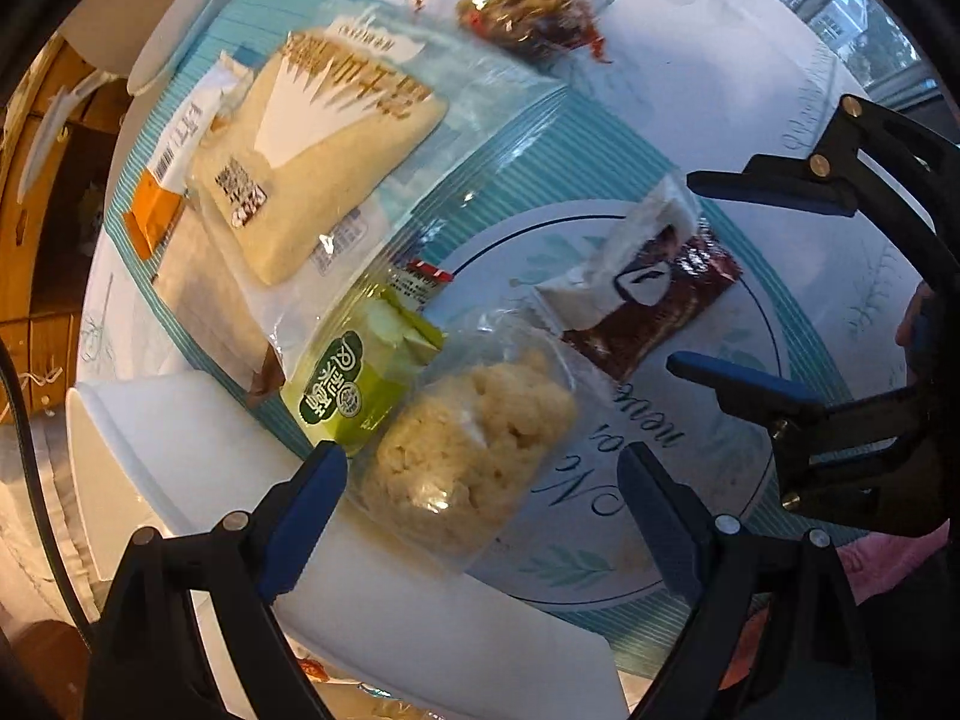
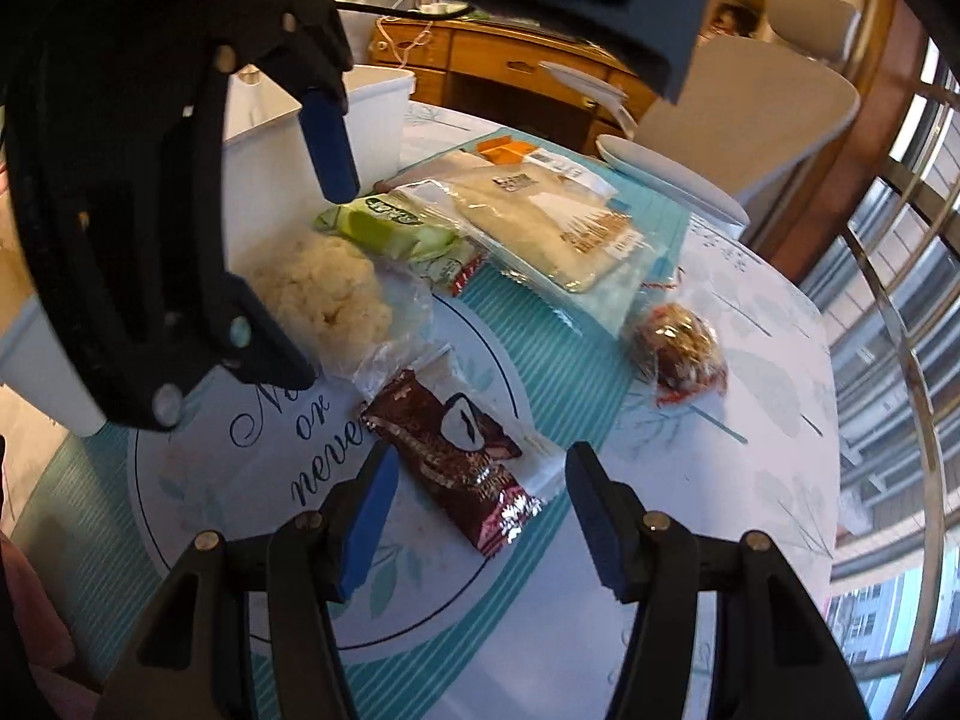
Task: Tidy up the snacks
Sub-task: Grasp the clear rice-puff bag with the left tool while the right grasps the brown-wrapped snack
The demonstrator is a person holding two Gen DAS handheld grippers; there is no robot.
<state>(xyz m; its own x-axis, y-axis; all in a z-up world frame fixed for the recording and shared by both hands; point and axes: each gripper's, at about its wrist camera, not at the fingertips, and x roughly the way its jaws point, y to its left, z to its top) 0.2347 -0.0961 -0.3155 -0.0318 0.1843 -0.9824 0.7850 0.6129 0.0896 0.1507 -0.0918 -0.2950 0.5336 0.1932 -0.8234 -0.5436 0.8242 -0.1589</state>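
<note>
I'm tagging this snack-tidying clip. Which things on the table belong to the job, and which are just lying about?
Belong to the job:
- puffed rice bag
- green packet
- dark red packet
- big flat bread pack
- nut ball bag
- white bin, likely the destination

Just lying about:
- white plate
- wooden cabinet

A: How much of the white bin point(image 1: 198, 456) shows?
B: In the left wrist view, one corner; the rest runs under the left gripper point(image 1: 480, 516) and off the bottom edge.
A: And in the right wrist view?
B: The left gripper's dark body covers most of it.
A: The pale flat packet point(image 1: 324, 162)?
B: It lies over an orange-ended pack point(image 1: 157, 213), hiding most of it. Its print is too blurred to read.
</note>
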